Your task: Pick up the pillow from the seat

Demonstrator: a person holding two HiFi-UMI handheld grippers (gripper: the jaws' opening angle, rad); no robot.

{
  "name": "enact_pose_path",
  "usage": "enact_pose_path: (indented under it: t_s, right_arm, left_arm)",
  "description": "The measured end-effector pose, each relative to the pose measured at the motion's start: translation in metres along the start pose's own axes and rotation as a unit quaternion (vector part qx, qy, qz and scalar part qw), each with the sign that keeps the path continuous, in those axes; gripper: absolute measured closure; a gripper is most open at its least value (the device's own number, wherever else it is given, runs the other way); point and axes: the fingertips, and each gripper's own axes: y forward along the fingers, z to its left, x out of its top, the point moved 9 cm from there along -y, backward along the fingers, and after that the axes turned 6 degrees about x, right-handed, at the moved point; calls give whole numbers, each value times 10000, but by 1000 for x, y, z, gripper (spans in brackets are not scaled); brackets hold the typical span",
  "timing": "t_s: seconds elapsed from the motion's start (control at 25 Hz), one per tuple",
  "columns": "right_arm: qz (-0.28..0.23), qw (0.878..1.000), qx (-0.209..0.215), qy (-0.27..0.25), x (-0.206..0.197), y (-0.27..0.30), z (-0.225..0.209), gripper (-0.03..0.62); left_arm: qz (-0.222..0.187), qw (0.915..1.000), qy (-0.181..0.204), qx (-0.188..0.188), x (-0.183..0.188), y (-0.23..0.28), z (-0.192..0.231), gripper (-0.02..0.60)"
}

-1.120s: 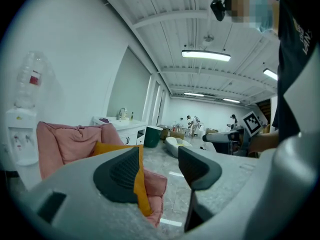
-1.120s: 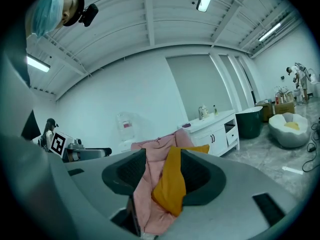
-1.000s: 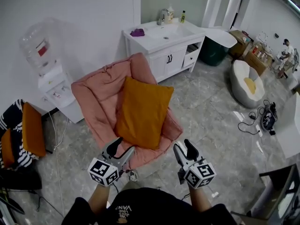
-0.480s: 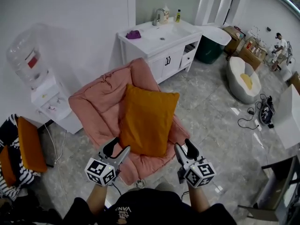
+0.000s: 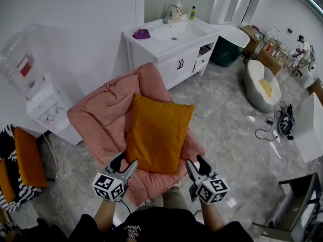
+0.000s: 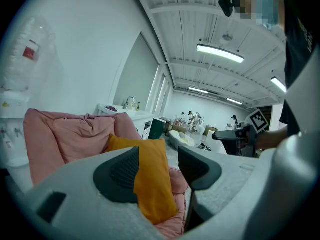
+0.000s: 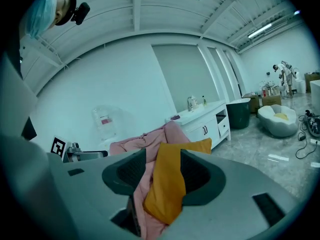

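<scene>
You have not taken the pillow yet; reaching and grasping are left. Your left gripper (image 5: 124, 162), low left, is released and empty. The square orange fabric pillow (image 5: 156, 132) leans at the centre on the soft pink padded seat (image 5: 98, 115), untouched. Your right gripper (image 5: 196, 162) is released too. At the top, the white sink basin (image 5: 174, 32) looks empty; the inside of the dark green bin (image 5: 226, 54) is hidden.

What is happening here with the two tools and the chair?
A person stands in front of a pink seat with a pair of tongs in each hand. The orange pillow leans against the seat, and nothing touches it. The left tongs and the right tongs are both open and empty. They point at the pillow from short of its lower edge, one on each side. The pickup has not yet begun.
</scene>
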Motion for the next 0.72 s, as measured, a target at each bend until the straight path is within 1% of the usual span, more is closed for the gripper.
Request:
enact_pose_path:
  t_s: [0.12,0.24,0.48,0.72]
  right_arm:
    - [208,9998,65,9,3,20,-21,393]
    - [400,9991,148,-2,7,39,-48,392]
    - [684,9974,221,-25,8,80,-103,391]
    - [967,9948,313,113,-2,119,-150,391]
  left_arm:
    - [144,9997,-164,126,-6,20,3,341]
    - [258,9990,-248,275,-11,43,3,341]
    - [444,9976,-308,430,-25,95,3,341]
    - [729,9949,-315,621,-38,135,8,341]
